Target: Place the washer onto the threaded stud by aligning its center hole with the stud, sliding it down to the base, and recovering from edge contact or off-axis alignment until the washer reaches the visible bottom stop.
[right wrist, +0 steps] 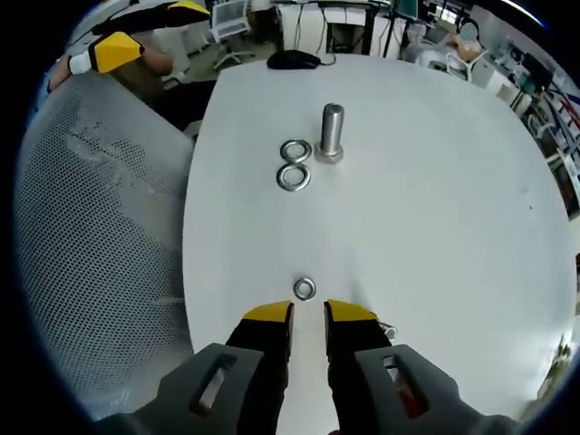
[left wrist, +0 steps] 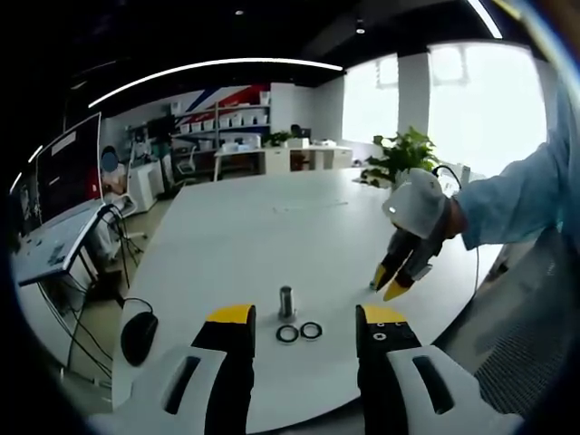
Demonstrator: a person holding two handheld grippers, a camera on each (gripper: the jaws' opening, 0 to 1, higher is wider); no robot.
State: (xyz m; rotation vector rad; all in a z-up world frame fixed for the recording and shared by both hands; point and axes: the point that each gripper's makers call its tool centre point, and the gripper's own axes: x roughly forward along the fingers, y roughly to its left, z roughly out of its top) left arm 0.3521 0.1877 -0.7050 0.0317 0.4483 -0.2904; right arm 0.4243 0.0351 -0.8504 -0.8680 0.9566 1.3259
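Note:
A short metal stud stands upright on the white table. Two steel washers lie flat beside its base, touching each other. A third, smaller washer lies flat just ahead of my right gripper, whose jaws stand a narrow gap apart with nothing between them. In the left gripper view the stud and the two washers sit between and just beyond the wide-open jaws of my left gripper. The right gripper hangs over the table to the right, tips pointing down.
A grey mesh chair back stands against the table's near edge on the left. A black mouse lies at the table's far edge beyond the stud. A potted plant stands at the far side. The left gripper shows at top left.

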